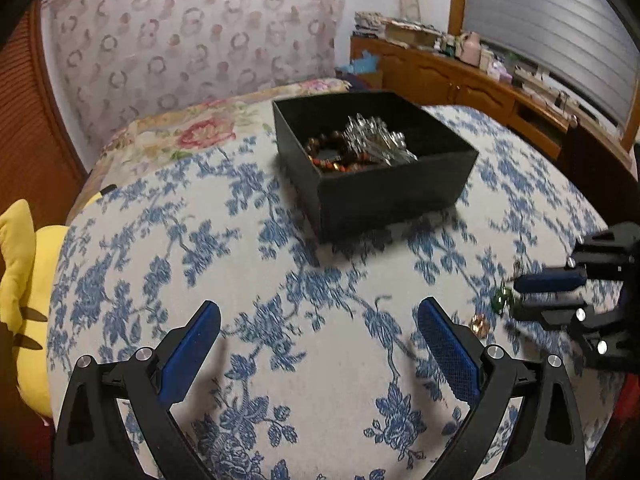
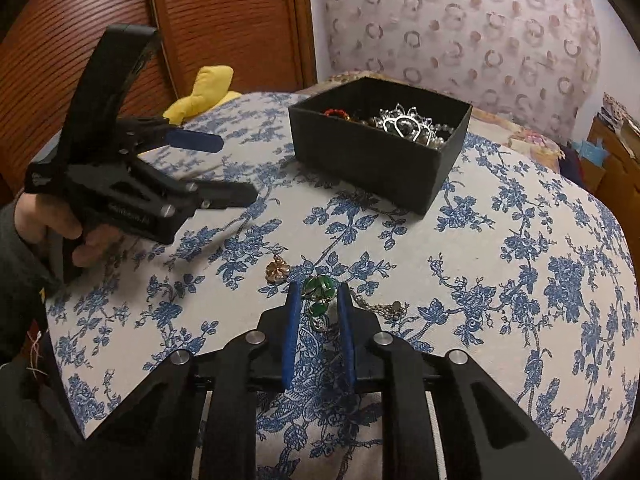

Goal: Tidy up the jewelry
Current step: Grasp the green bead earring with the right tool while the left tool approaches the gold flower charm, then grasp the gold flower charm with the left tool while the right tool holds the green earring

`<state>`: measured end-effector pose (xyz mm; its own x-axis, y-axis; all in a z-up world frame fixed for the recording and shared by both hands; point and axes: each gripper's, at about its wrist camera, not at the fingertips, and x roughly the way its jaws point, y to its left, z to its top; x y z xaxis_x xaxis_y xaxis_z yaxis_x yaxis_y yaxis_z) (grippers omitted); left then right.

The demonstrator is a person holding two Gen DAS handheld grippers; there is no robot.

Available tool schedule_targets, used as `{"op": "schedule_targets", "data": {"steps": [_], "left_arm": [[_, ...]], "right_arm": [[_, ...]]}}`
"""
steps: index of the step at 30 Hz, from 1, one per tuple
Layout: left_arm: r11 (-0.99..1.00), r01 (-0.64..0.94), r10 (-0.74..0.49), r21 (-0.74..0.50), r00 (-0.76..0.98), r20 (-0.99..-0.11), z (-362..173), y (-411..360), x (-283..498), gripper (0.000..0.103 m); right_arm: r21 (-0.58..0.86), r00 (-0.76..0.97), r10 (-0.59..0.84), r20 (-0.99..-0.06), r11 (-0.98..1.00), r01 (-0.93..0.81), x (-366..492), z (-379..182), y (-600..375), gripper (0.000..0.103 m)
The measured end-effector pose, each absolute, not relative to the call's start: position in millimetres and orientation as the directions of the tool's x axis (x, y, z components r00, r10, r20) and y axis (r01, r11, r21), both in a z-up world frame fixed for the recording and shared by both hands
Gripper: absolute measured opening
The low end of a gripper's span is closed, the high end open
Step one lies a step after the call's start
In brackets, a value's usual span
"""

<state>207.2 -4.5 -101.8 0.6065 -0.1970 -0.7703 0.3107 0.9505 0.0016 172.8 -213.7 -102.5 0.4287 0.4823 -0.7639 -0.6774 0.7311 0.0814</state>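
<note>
A black open box (image 1: pixel 394 190) (image 2: pixel 360 156) sits on the blue-flowered cloth and holds a silver tiara (image 2: pixel 406 122), bead bracelets (image 1: pixel 332 154) and pearls. A green stone pendant (image 2: pixel 319 289) (image 1: pixel 503 297) on a chain lies on the cloth between the pads of my right gripper (image 2: pixel 319 294) (image 1: pixel 520 300), whose jaws stand narrow around it without clearly pressing it. A gold flower piece (image 2: pixel 277 270) (image 1: pixel 480 324) lies just left of it. My left gripper (image 1: pixel 318 320) (image 2: pixel 236 168) is open and empty above the cloth, short of the box.
A yellow plush toy (image 1: pixel 18 280) (image 2: pixel 200 94) lies at the cloth's left edge. A wooden sideboard (image 1: pixel 480 84) with clutter stands at the back right. A small gold piece on the chain (image 2: pixel 396 307) lies right of my right gripper.
</note>
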Motion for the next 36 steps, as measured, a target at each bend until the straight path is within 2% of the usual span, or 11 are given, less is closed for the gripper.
{"op": "schedule_targets", "data": {"steps": [3, 5, 12, 23, 31, 36], "left_arm": [[0.938, 0.347, -0.203, 0.01, 0.572, -0.795, -111, -10, 206, 0.095], [0.932, 0.36, -0.196, 0.03, 0.572, -0.796, -116, -14, 203, 0.096], [0.93, 0.367, -0.205, 0.021, 0.566, -0.799, -118, -15, 203, 0.096], [0.951, 0.309, -0.17, 0.017, 0.566, -0.807, -115, -20, 189, 0.096], [0.927, 0.37, -0.279, -0.056, 0.585, -0.761, -103, -54, 155, 0.095], [0.925, 0.375, -0.286, -0.065, 0.571, -0.769, -106, -71, 158, 0.066]], "right_arm": [[0.049, 0.435, 0.458, -0.775, 0.731, -0.681, 172, -105, -207, 0.02], [0.023, 0.449, 0.441, -0.778, 0.733, -0.68, 170, -105, -205, 0.011], [0.008, 0.507, 0.432, -0.746, 0.767, -0.642, 153, -98, -225, 0.01], [0.077, 0.569, 0.452, -0.687, 0.824, -0.562, 115, -99, -266, 0.01], [0.077, 0.581, 0.461, -0.671, 0.822, -0.564, 114, -100, -266, 0.01], [0.081, 0.585, 0.467, -0.663, 0.822, -0.564, 113, -100, -267, 0.01]]}}
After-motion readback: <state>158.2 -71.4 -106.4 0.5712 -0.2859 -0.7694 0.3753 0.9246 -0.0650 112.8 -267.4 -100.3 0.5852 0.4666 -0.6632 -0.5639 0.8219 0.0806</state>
